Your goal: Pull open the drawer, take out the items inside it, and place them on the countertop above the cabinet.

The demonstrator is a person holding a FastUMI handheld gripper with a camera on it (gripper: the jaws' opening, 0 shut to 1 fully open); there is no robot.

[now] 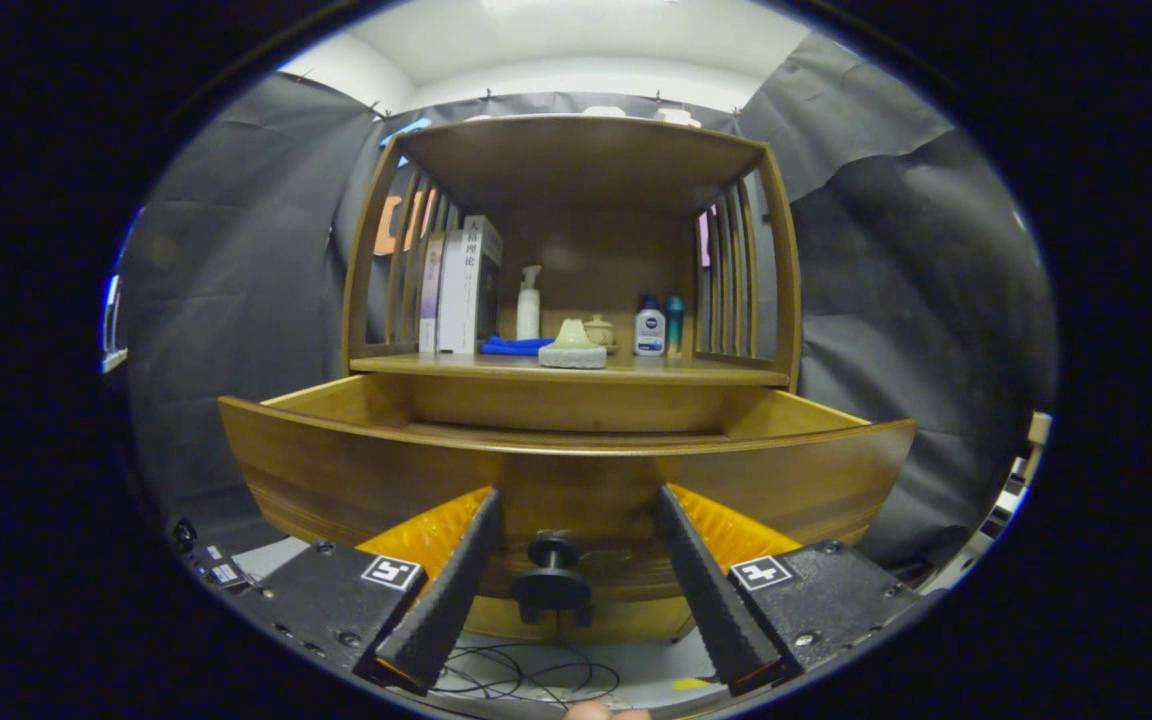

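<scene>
The gripper point(571, 560) is facing the wooden cabinet point(576, 260) head-on, with its fingers point(451, 580) standing wide apart and gripping nothing. The dark round knob point(553, 575) of the drawer point(566, 470) is sitting in the gap between them, near the middle, touched by neither finger. The drawer is already standing pulled out toward the gripper, its curved front running left to right across the fingers. Its inside is lying beyond and above the front edge, hidden by that edge, so whether anything is left in it cannot be told. The countertop point(656, 372) above the drawer is carrying books point(461, 290), a pump bottle point(529, 305), a blue cloth point(514, 346), a pale lidded dish point(573, 348) and two small bottles point(659, 325). Reaching into the drawer will likely call for lifting the fingers up over the front and then angling down.
</scene>
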